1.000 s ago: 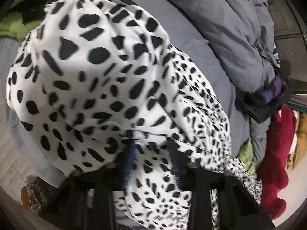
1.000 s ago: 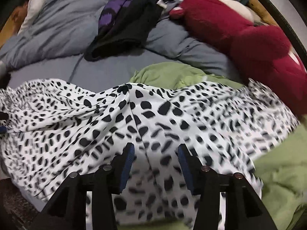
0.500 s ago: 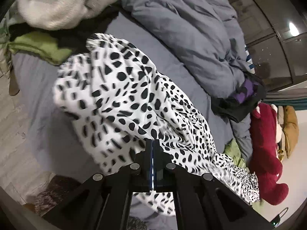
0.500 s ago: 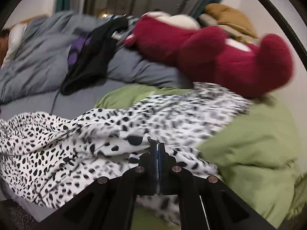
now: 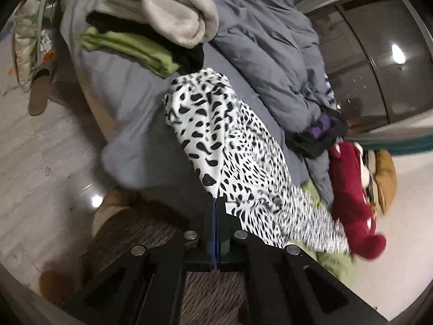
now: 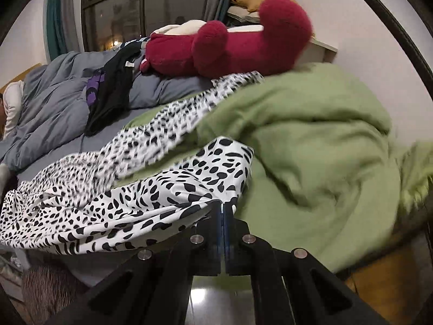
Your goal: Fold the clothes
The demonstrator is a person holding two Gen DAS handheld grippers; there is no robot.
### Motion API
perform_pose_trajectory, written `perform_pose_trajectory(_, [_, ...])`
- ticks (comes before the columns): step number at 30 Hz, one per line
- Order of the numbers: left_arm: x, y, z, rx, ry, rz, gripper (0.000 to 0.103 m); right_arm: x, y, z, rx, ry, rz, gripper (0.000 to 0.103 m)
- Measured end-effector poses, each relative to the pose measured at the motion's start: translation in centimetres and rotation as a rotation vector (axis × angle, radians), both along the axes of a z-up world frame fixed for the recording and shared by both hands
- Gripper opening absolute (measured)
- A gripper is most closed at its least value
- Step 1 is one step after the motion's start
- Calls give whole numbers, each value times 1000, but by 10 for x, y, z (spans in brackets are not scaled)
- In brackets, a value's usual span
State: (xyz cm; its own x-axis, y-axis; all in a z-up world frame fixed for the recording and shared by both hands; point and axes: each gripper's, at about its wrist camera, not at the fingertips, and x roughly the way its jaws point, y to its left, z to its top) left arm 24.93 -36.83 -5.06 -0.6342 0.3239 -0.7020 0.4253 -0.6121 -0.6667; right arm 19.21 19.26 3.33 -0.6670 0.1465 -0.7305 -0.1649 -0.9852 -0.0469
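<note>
The white garment with black leopard-like spots (image 5: 230, 146) lies stretched across the grey bed sheet (image 5: 130, 86), running in the left wrist view from the centre of the frame down toward the lower right. Its near edge is pinched at the lower centre by the left gripper (image 5: 215, 203), whose blue-padded fingers are pressed together on the cloth.

In the right wrist view the same spotted garment (image 6: 151, 189) spreads from the lower left to the centre, one strip trailing up toward the upper middle. The right gripper (image 6: 222, 208) at the lower centre has its fingers clamped together on a fold of that fabric.

Just right of the garment, filling the right half of the right wrist view, is a rumpled light green fleece piece (image 6: 311, 146), partly under the spotted cloth. Above it lies a dark red plush toy (image 6: 230, 48), and to the left a black and purple garment (image 6: 111, 92) on a rumpled grey quilt (image 6: 48, 103).

In the upper left of the left wrist view a stack of folded clothes sits on the bed: a cream knit (image 5: 162, 8) on top, a black layer, then a folded green piece (image 5: 127, 48).
</note>
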Motion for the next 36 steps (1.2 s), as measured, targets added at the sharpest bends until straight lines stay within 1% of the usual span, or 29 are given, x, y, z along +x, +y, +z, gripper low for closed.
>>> perform_pose_trajectory(2, [19,-5,3,-27,4,20,0,24,2,-2,-8,-3,6,2])
perform_pose_trajectory(4, [36,-13,4,-65,1,55,0,35,5,-7,-32,-16,6,2])
perform_pose_trajectory(6, [37,-22,-11,-22,-32,72,0,41,5,-11,-50,-28,8,2])
perform_pose_trajectory(8, [32,-22,-24,-25,-69,66,0,38,2,-11,-45,-26,14,2])
perform_pose_trajectory(11, [21,-23,-47,-6,-158,107,1,34,-2,-11,-37,-24,23,2])
perform_pose_trajectory(13, [14,-28,-68,47,-213,156,24,30,-5,-9,-35,-22,28,2])
perform_pose_trajectory(14, [11,-32,-80,86,-221,191,50,28,-7,-8,-34,-20,31,2])
perform_pose_trajectory(15, [7,-33,-90,116,-216,208,59,25,-8,-8,-36,-21,33,2])
perform_pose_trajectory(20, [-17,-34,-140,270,-184,281,59,10,-13,-12,-46,-48,35,2])
perform_pose_trajectory(22, [-29,-28,-151,374,-133,265,59,8,-17,-14,-38,-57,39,2])
perform_pose_trajectory(23, [-33,-25,-150,379,-112,253,58,7,-19,-16,-33,-61,41,2])
perform_pose_trajectory(25, [-40,-21,-147,385,-70,229,36,5,-22,-19,-11,-68,41,2])
perform_pose_trajectory(26, [-39,-20,-142,339,-79,228,0,5,-24,-20,2,-71,40,2])
perform_pose_trajectory(27, [-39,-19,-136,291,-88,227,1,6,-23,-20,5,-66,36,2])
perform_pose_trajectory(29, [-26,-26,-115,256,-42,250,1,9,-19,-15,-1,-43,24,2])
perform_pose_trajectory(31, [-10,-36,-84,211,23,256,1,18,-10,2,-20,2,8,2])
perform_pose_trajectory(33, [5,-43,-57,137,12,245,1,27,0,20,-46,43,-6,2])
perform_pose_trajectory(34, [11,-44,-52,129,7,236,1,32,3,25,-51,53,-11,2])
perform_pose_trajectory(36, [17,-41,-58,119,-40,219,1,42,4,30,-31,62,-18,2])
